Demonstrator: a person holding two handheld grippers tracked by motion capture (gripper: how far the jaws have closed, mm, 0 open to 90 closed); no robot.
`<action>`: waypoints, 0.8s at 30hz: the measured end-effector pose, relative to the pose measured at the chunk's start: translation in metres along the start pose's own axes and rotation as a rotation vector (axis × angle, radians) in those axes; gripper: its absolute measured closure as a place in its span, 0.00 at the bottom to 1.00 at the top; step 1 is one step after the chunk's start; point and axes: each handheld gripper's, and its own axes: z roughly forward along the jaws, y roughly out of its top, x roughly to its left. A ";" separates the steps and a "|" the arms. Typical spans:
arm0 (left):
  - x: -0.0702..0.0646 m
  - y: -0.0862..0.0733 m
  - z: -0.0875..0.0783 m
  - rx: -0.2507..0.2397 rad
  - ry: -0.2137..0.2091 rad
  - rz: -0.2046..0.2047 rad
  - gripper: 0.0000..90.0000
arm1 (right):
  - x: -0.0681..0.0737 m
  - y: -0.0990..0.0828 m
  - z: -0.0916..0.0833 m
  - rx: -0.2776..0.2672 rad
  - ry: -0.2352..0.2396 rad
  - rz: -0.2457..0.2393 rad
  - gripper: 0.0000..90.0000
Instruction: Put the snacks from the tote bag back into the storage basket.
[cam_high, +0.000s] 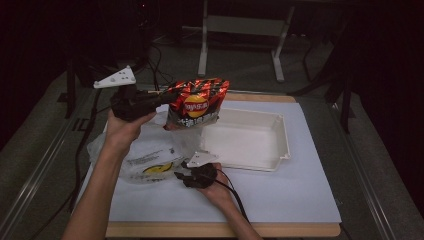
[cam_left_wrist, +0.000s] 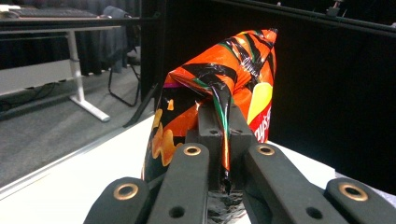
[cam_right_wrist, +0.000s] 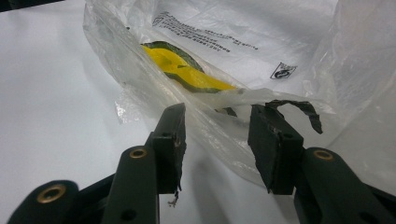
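Note:
High over the table hangs an orange-and-black chips bag (cam_high: 197, 102), pinched by its crimped edge (cam_left_wrist: 223, 126) in my left gripper (cam_high: 167, 98), which is shut on it. The bag (cam_left_wrist: 233, 70) stands upright beyond the jaws, above the near left corner of the white tray (cam_high: 245, 140). Down on the table lies a crumpled clear plastic bag (cam_high: 145, 157) with a yellow-and-green print (cam_right_wrist: 187, 70). My right gripper (cam_high: 181, 170) rests low at its right edge. Its jaws stand apart (cam_right_wrist: 219, 135), with loose film of the plastic bag (cam_right_wrist: 224, 42) lying between them, unpressed.
A white sheet (cam_high: 280, 195) covers the wooden tabletop (cam_high: 225, 230). The shallow white tray sits at centre right of it. Cables trail from both grippers. Beyond the table stand a desk frame (cam_high: 240, 30) and dark surroundings.

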 end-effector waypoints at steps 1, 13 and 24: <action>0.001 0.000 0.003 -0.002 -0.007 -0.008 0.99 | 0.000 0.000 0.000 -0.003 -0.001 -0.001 0.63; 0.011 0.002 0.022 0.001 -0.017 -0.033 0.99 | 0.001 -0.002 -0.003 -0.037 -0.009 -0.003 0.63; 0.020 -0.002 0.037 0.011 -0.002 -0.039 0.99 | 0.002 -0.002 -0.003 -0.041 -0.015 -0.011 0.63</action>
